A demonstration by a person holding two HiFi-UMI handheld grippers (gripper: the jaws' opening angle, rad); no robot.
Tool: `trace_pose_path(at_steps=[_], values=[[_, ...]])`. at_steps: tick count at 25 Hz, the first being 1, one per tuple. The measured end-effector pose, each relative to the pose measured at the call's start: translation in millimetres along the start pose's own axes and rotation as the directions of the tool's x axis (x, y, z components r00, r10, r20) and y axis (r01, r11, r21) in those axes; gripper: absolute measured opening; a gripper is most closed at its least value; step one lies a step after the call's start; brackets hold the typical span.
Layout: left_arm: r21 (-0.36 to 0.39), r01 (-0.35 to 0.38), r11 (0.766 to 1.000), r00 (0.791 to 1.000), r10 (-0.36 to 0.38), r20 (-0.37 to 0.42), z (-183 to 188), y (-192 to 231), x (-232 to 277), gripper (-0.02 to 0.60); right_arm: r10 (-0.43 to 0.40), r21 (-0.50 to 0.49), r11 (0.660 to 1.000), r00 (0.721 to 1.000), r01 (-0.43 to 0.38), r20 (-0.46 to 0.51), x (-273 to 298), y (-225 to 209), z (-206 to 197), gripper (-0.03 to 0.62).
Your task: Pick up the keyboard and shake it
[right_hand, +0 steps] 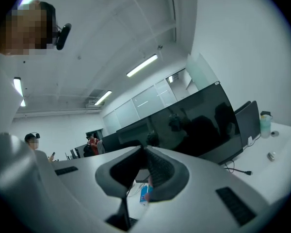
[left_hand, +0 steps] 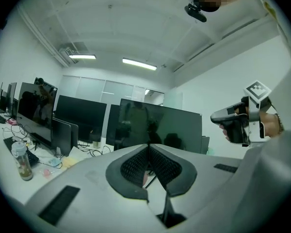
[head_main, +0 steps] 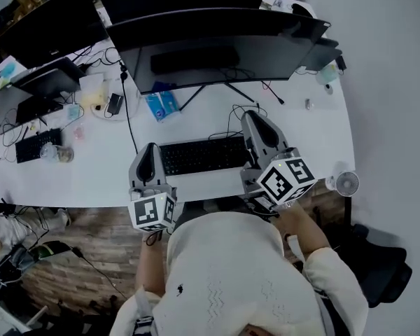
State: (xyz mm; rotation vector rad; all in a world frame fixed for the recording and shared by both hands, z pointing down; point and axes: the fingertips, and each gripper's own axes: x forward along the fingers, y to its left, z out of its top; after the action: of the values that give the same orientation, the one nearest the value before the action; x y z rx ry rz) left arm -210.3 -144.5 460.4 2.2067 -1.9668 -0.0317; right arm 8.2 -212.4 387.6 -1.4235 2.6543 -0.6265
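Desk (head_main: 294, 121) comes first: one long white surface, and it carries everything else. On it I count at least four dark screens, of which the wide monitor (head_main: 217, 51) stands directly before the person (head_main: 224, 271), who wears a white pullover. Two black keyboards lie on the desk. The near keyboard (head_main: 203, 155) lies flat in front of that monitor, between the two grippers, and the second keyboard (head_main: 36, 145) is well apart at the left. The left gripper (head_main: 152, 147) is at the left end of the near keyboard, and the right gripper (head_main: 254, 116) is over its right end; whether either one touches it I cannot tell. In the left gripper view the two jaws are pressed together at the tips, with nothing between them. In the right gripper view the two jaws also meet at the tips and hold nothing. Each gripper bears one marker cube, so there are two. One small white fan (head_main: 346, 183) stands at the right edge of the desk, one blue packet (head_main: 161, 106) lies under the monitor, and one bottle (left_hand: 22, 161) stands at the left.
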Motion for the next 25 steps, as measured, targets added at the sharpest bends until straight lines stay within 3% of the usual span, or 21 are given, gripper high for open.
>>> trace_pose_path(at_steps=[2,12,15,20,25], values=[[-0.003,0.007,1.0,1.0,-0.007,-0.02,-8.4,6.1,2.5,0.02,-0.037,0.008,0.999,0.999,0.037,-0.016,5.8,-7.5,-8.1,0.054],[0.001,0.064,0.998,0.991,-0.063,-0.114,-52.2,14.1,6.6,0.02,-0.171,0.033,0.984,0.979,0.176,-0.11,-5.4,-50.2,-70.4,0.074],[-0.007,0.067,0.998,0.984,-0.067,-0.163,-74.5,15.8,8.4,0.02,-0.2,0.059,0.976,0.97,0.21,-0.14,-12.4,-61.4,-90.4,0.089],[-0.09,0.062,0.994,0.97,-0.081,-0.229,-112.8,20.6,7.8,0.021,-0.231,0.053,0.968,0.954,0.245,-0.192,-18.2,-81.9,-121.1,0.132],[-0.094,0.051,0.994,0.951,-0.077,-0.3,-153.4,34.5,12.8,0.04,-0.252,0.064,0.96,0.941,0.273,-0.225,-12.1,-111.0,-149.8,0.174]])
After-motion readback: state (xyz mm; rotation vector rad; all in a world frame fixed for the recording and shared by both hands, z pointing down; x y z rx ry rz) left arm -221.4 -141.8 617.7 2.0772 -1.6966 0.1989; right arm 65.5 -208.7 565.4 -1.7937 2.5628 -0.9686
